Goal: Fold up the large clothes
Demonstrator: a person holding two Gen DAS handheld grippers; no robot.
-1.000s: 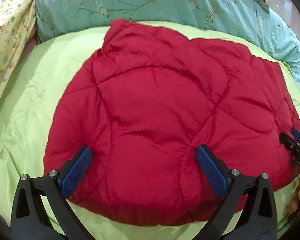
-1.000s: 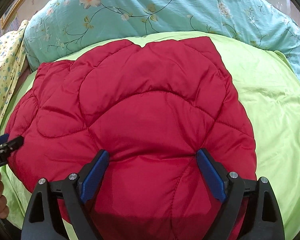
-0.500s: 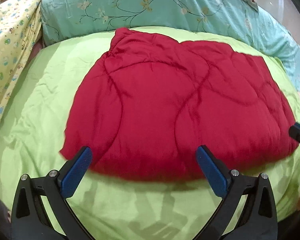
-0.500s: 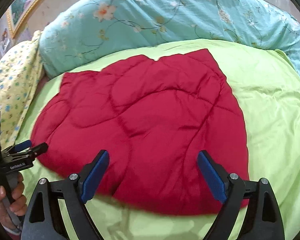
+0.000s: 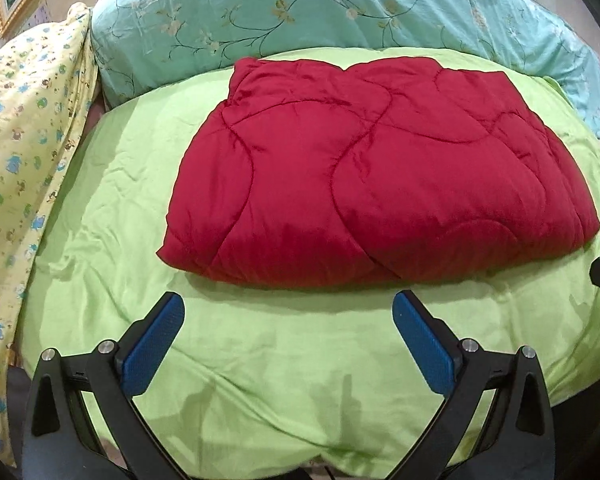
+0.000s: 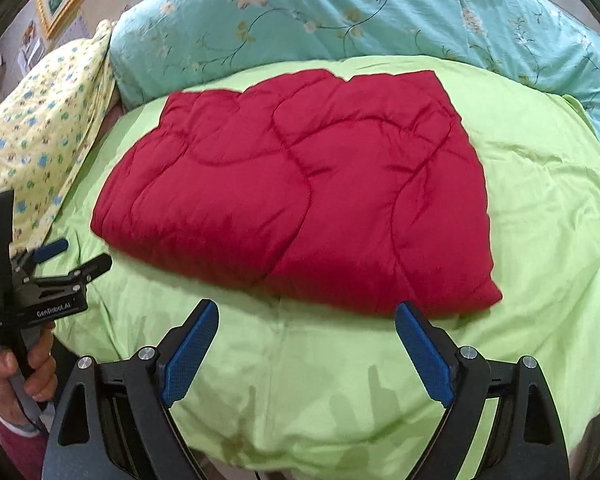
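- The red quilted garment (image 5: 376,184) lies folded into a thick, roughly rectangular bundle on the green bed cover (image 5: 260,360), near the middle of the bed and just in front of the blue floral quilt (image 5: 340,12).
- It sits straight ahead of both hand-held grippers, beyond the fingertips, with a strip of bare green cover between the near edge and each tool; nothing touches it.
- Its long axis runs side to side across both views, so the near long edge faces the person.
- The left hand-held gripper (image 5: 288,320) has its fingers spread wide and holds nothing; it lines up with the left and middle part of the near edge.
- The right hand-held gripper (image 6: 306,322) is likewise spread wide and empty, facing the right part of the near edge and its right corner (image 6: 488,296). Neither looks clearly nearer.
- Hidden: how many layers the bundle has, and whether sleeves or a hood are tucked inside. The far edge is bent by the lens. In the left view, only the tip of the right tool shows at the frame edge.
- A yellow patterned cloth (image 5: 24,140) lies at the left.
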